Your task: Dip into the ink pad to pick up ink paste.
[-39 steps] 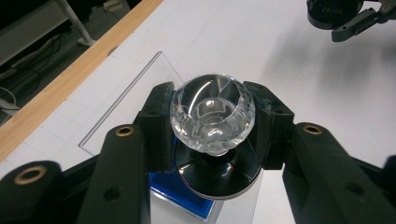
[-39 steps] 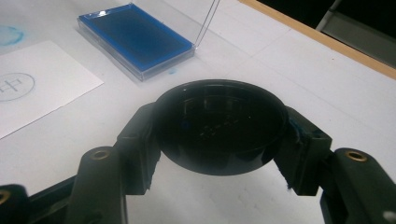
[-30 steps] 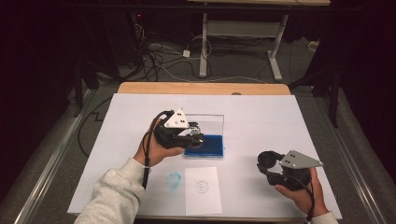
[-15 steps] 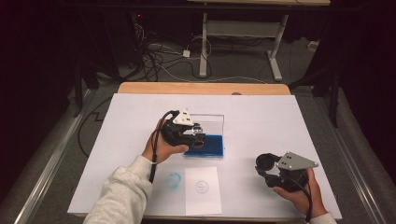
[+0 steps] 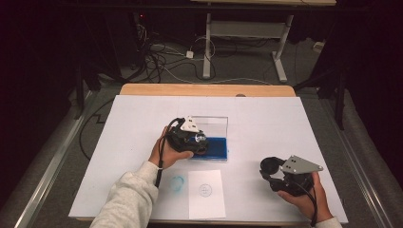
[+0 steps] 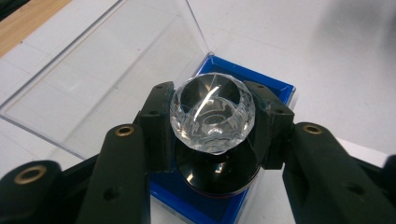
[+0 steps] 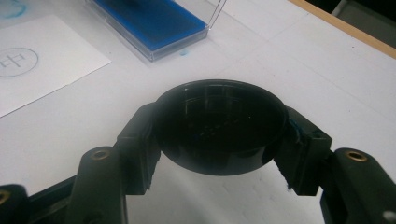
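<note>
the left gripper (image 5: 198, 142) has come lower over the last second: 1.0 s ago it sat higher above the blue ink pad (image 5: 211, 148), and now it hangs right over the pad's left part. its 2 jaws are clamped on the faceted crystal knob (image 6: 212, 112) of a stamp, one jaw on each side. below the knob, the stamp's round black base (image 6: 217, 172) is at the blue surface, though i cannot tell whether it presses the pad or hovers just above. the pad's clear lid (image 5: 211, 124) stands open behind it. this reads as the inking step, about to finish or just landing.

near the table's front edge lies a white card (image 5: 206, 192) with a printed circle, and just left of it a blue smudge (image 5: 177, 183) on the white sheet (image 5: 266, 118). the card looks like the next target.

the right gripper (image 5: 278, 175) has barely shifted; it waits well apart to the right, its jaws closed on a round black cap (image 7: 219, 126), likely the stamp's cover.
</note>
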Demonstrator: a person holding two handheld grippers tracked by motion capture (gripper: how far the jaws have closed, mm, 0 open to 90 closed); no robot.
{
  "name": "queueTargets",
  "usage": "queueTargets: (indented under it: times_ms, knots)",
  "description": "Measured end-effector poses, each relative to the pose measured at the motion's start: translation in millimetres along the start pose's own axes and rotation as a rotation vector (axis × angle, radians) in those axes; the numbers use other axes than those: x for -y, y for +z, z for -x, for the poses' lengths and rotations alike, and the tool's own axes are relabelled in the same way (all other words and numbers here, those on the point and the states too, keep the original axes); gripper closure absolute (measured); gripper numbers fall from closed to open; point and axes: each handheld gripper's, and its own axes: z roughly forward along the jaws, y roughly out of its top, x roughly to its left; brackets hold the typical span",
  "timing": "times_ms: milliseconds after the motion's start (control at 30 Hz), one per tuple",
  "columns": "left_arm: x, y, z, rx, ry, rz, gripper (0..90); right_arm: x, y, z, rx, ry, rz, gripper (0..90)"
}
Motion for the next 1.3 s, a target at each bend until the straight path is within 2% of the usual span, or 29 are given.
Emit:
queueTargets:
  times_ms: [200,433,700,867,1000,1100,1233,1300]
  knots:
    - [7.3,3.1,-3.9,-0.005,-0.028,0.011,54.8,1.1,0.9,0.5,-0.003,-0.003,-0.004,38.6]
    - [9.4,9.0,-4.3,-0.022,-0.016,-0.003,54.8,1.0,0.8,0.2,-0.004,-0.004,-0.006,38.6]
    - [11.0,11.7,-6.4,-0.010,-0.017,0.013,54.8,1.5,1.7,-1.1,-0.014,-0.007,-0.015,38.6]
    - [13.6,11.2,-5.0,-0.005,0.000,0.008,54.8,1.0,0.6,-0.7,-0.009,-0.014,-0.011,38.6]
    - [14.8,9.8,-0.6,-0.026,0.022,-0.002,54.7,1.2,0.9,-1.7,-0.009,-0.012,-0.015,38.6]
    - [16.0,10.2,-2.3,-0.016,0.011,0.009,54.8,1.6,3.2,-2.9,-0.013,-0.014,-0.024,38.5]
    - [14.2,10.3,-0.5,-0.028,0.025,-0.006,54.8,0.6,2.3,-4.6,-0.012,-0.019,-0.022,38.5]
    - [14.5,10.1,-1.5,-0.021,0.015,-0.004,54.8,1.1,2.2,-3.5,-0.008,-0.016,-0.021,38.5]
